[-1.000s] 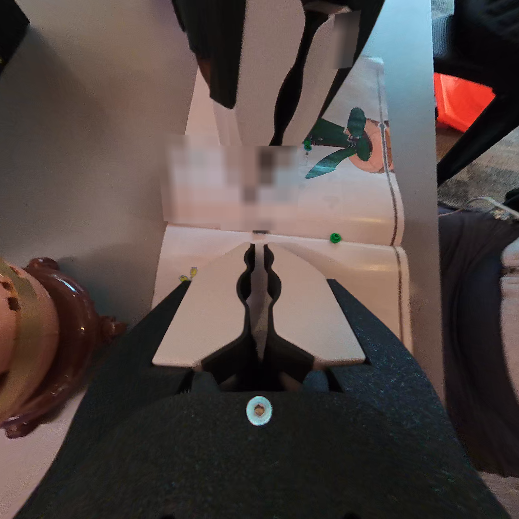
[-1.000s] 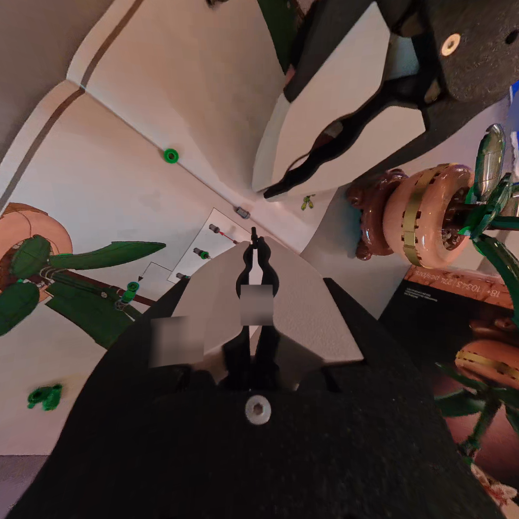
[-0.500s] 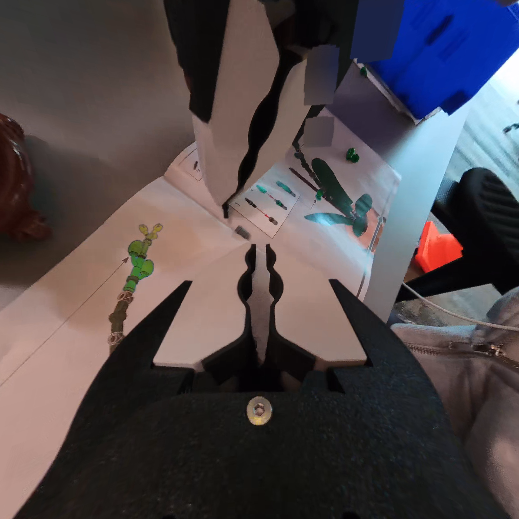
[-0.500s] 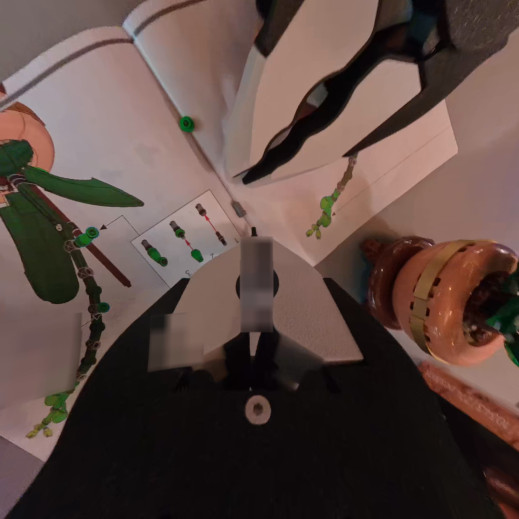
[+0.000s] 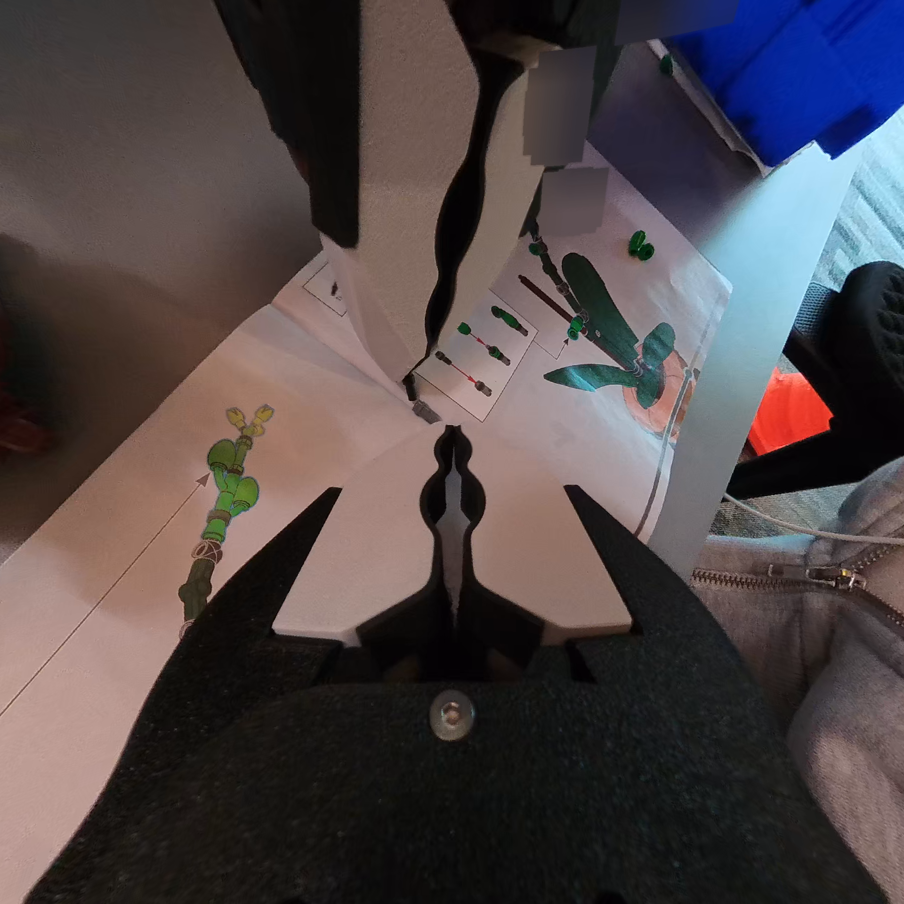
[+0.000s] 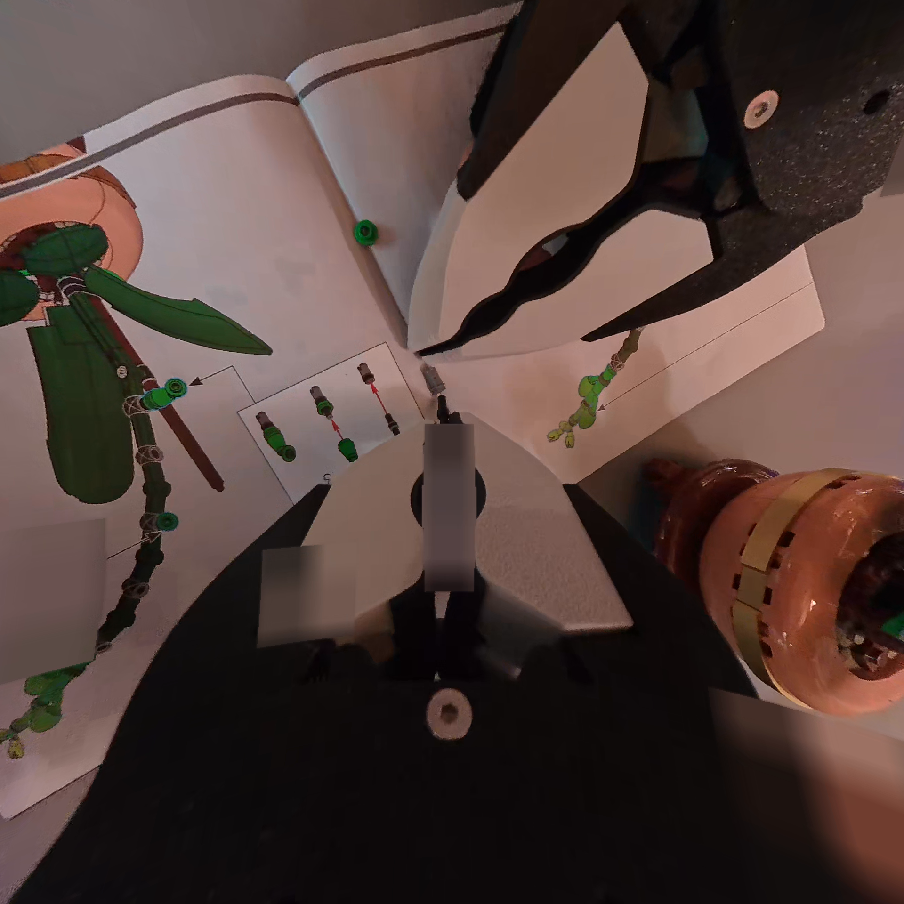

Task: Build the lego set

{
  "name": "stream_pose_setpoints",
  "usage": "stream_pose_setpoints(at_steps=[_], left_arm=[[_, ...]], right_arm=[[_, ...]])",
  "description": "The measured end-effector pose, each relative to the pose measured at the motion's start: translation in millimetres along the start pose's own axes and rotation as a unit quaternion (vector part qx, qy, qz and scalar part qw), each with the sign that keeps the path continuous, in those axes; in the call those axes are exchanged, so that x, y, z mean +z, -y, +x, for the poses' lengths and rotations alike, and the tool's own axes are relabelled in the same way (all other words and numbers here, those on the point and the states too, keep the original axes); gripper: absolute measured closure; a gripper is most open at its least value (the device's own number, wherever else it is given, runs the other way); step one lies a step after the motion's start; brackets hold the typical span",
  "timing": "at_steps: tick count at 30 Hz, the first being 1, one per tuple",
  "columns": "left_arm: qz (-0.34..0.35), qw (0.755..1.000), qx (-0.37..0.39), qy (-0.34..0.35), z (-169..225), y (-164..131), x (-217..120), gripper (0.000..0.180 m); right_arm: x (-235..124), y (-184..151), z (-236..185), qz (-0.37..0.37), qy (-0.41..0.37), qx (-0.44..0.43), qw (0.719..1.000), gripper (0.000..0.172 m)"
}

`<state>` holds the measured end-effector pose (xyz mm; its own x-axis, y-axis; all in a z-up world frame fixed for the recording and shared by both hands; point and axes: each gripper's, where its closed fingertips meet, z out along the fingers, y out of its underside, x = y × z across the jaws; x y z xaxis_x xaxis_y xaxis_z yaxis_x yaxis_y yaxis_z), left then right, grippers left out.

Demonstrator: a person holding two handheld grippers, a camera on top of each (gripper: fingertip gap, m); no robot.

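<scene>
Left wrist view: the left tongs [image 5: 453, 430] are pressed together with nothing between the tips, poised just short of a small grey peg [image 5: 424, 409] lying in the centre fold of an open instruction booklet [image 5: 313, 420] on the grey counter [image 5: 122, 205]. From the far side, the right tongs [image 5: 410, 377] come down to the same fold, pinching a short black pin [image 5: 409, 387] whose free end sits right beside the grey peg, close to touching it. In the right wrist view the black pin [image 6: 443, 409] sticks out past the tips of the right tongs [image 6: 448, 417], in line with the grey peg [image 6: 432, 378], while the left tongs [image 6: 419, 351] hang just beyond the peg. A small green round piece [image 6: 366, 232] rests further along the fold. A pair of green pieces [image 5: 641, 244] lies near the booklet's far corner. A brown and tan pot model [image 6: 782, 577] stands on the counter beside the booklet, near the right tongs. A blue bin [image 5: 802, 68] sits at the counter's far edge, and a grey zipped garment [image 5: 807, 636] shows off the counter's side.
</scene>
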<state>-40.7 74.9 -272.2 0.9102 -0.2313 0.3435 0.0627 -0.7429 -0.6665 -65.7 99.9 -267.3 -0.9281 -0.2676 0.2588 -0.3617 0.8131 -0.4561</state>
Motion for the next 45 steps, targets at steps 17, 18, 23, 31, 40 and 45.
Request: stream_pose_setpoints(at_steps=[17, 18, 23, 31, 40, 45], left_arm=[[0.000, 1.000, 0.017, -0.006, -1.0, 0.6, 0.6, 0.180], [0.000, 1.000, 0.022, -0.005, -1.1, 0.5, 0.6, 0.180], [0.002, 0.999, 0.030, -0.009, -0.8, 0.2, 0.4, 0.180], [0.006, 0.999, 0.024, -0.020, -1.3, -0.3, -4.1, 0.180], [0.005, 0.998, 0.056, -0.015, -2.0, -3.2, -16.0, 0.178], [0.019, 0.996, 0.087, -0.005, -3.4, -2.5, -26.9, 0.178]], right_arm=[[0.5, 9.5, -3.1, 0.094, 0.072, 0.059, 0.991, 0.169], [-0.6, 12.8, -5.7, 0.105, 0.086, 0.069, 0.988, 0.170], [6.9, 10.1, -13.0, 0.096, 0.114, 0.094, 0.984, 0.172], [-1.8, 2.9, -18.3, 0.071, 0.091, 0.240, 0.964, 0.165], [3.4, 9.0, -4.9, 0.010, -0.037, 0.272, 0.962, 0.158], [-12.7, -14.8, 6.3, -0.047, -0.097, 0.313, 0.944, 0.160]])
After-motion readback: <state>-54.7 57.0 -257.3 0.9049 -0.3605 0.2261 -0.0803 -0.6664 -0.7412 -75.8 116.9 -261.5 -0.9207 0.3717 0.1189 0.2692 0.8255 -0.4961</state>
